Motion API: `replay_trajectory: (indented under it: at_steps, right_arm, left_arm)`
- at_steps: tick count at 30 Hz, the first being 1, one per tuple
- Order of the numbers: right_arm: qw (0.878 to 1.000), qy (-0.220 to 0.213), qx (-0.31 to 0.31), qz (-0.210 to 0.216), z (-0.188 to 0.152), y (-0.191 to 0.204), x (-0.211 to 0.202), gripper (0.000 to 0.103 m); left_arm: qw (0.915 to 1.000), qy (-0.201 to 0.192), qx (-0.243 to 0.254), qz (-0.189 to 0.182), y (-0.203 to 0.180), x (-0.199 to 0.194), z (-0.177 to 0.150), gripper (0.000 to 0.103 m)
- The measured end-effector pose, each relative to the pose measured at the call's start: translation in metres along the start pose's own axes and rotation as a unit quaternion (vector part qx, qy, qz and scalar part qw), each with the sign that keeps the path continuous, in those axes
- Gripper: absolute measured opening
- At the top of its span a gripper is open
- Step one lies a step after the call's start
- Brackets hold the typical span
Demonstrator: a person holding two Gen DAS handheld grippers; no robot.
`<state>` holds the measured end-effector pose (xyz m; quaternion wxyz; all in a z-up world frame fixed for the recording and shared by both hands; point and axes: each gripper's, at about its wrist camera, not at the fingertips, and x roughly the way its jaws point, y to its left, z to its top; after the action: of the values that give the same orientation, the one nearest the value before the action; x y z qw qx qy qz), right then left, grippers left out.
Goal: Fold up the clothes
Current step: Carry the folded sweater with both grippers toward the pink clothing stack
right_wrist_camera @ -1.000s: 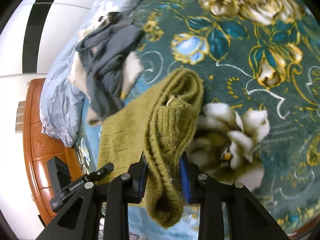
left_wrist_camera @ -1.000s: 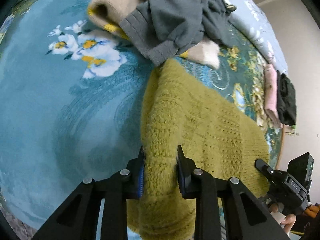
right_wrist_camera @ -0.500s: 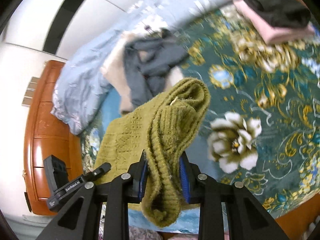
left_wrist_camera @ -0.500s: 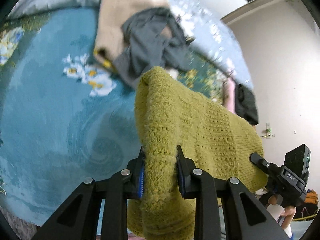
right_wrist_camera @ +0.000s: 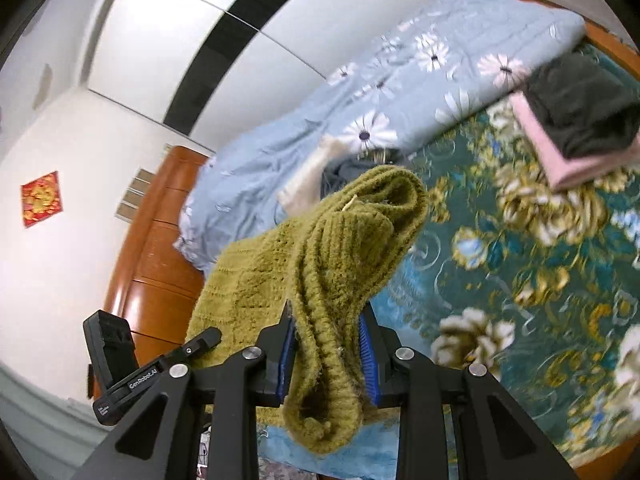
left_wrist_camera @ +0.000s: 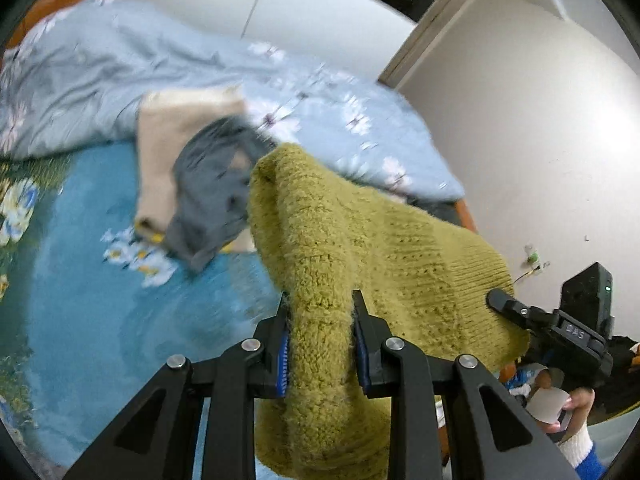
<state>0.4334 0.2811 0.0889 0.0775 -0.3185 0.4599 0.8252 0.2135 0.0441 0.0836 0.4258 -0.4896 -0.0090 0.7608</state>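
Observation:
An olive-green knit sweater (left_wrist_camera: 360,240) hangs in the air between both grippers, above the floral teal bed cover (left_wrist_camera: 100,300). My left gripper (left_wrist_camera: 322,344) is shut on one bunched edge of it. My right gripper (right_wrist_camera: 328,354) is shut on the other bunched edge of the sweater (right_wrist_camera: 340,248), whose end droops below the jaws. The right gripper also shows at the right of the left wrist view (left_wrist_camera: 520,312), and the left gripper shows at the lower left of the right wrist view (right_wrist_camera: 192,348).
A pile with a grey garment (left_wrist_camera: 212,196) on a beige one (left_wrist_camera: 168,132) lies on the bed. A light blue daisy quilt (right_wrist_camera: 360,120) is bunched along the far side. A folded pink (right_wrist_camera: 560,160) and dark stack (right_wrist_camera: 580,104) sits far right. A wooden headboard (right_wrist_camera: 160,260) stands at the left.
Both grippers have lifted the sweater off the bed and tilted upward, so the walls and quilt come into view. Both stay shut on it.

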Motion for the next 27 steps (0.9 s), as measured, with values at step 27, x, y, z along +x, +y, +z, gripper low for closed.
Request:
replay_trajectory:
  at_steps: [27]
  right_arm:
    - [0.993,-0.079,0.075,-0.039,0.104,-0.222,-0.287,0.03]
  left_arm:
    - [0.9943,0.057,0.065,-0.063,-0.33,0.136,-0.026,0.026]
